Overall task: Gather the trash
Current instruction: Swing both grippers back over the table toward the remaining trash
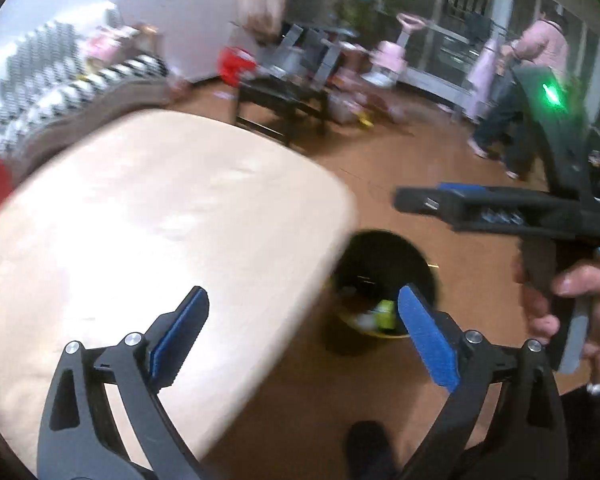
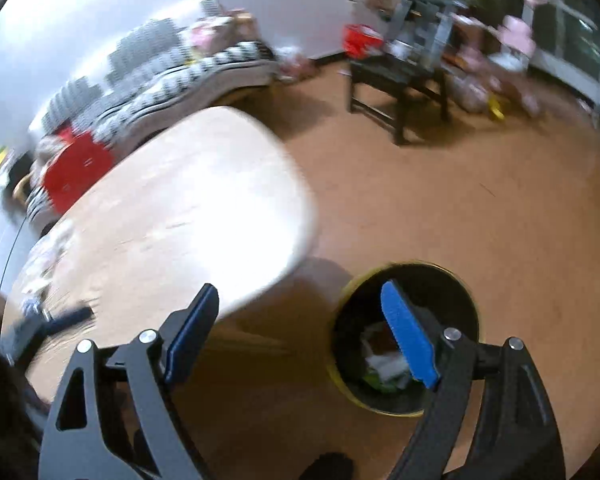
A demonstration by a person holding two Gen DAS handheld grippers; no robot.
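Note:
A black trash bin with a yellow rim (image 1: 380, 252) (image 2: 440, 284) stands on the brown floor beside the corner of a pale wooden table (image 1: 160, 220) (image 2: 188, 200). Crumpled white and green trash (image 2: 384, 364) (image 1: 384, 312) lies inside it. My left gripper (image 1: 304, 332) is open and empty, one finger over the table edge, the other over the bin. My right gripper (image 2: 300, 328) is also open and empty above the bin's left rim; the left wrist view shows it from the side (image 1: 412, 202), held by a hand (image 1: 572, 300). Blurred pale litter (image 2: 48, 256) lies on the table's far-left end.
A striped sofa (image 2: 172, 76) with a red round thing (image 2: 76, 168) stands behind the table. A low black table (image 2: 400, 76) and pink toys (image 1: 388, 56) are across the floor. A person in pink (image 1: 540, 48) stands at the far right. A dark shoe (image 1: 368, 440) shows below.

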